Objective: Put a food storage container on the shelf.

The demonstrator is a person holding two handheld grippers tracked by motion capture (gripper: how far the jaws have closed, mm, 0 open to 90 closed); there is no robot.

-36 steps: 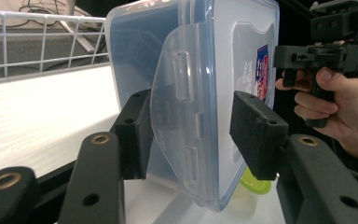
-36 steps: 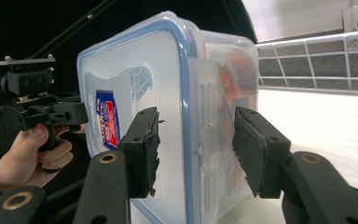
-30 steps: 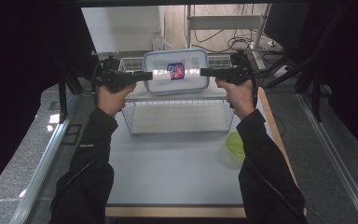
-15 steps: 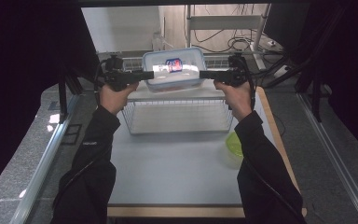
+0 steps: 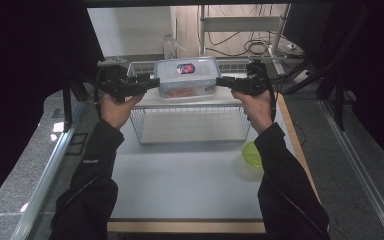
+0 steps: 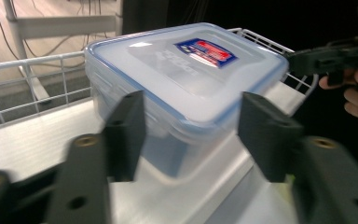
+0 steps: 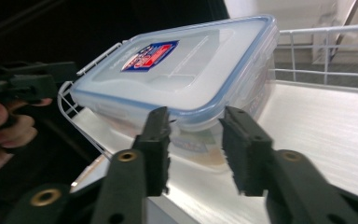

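A clear plastic container [image 5: 186, 75] with a blue-rimmed lid and a red and blue label rests on the top shelf of a white wire rack [image 5: 190, 125]. My left gripper [image 5: 152, 84] is at its left end and my right gripper [image 5: 220, 81] at its right end. In the left gripper view the jaws [image 6: 191, 98] stand wide apart around a corner of the container [image 6: 182, 65]. In the right gripper view the narrower jaws [image 7: 196, 114] press on either side of the container's [image 7: 191, 65] near corner.
A small tub with a green lid [image 5: 252, 155] stands on the grey table at the right, in front of the rack. The rack's white shelf [image 7: 317, 121] has a wire rail along its back. Metal shelving and cables lie behind.
Both grippers carried the container away from me and set it on the rack's top shelf. The left jaws have spread apart.
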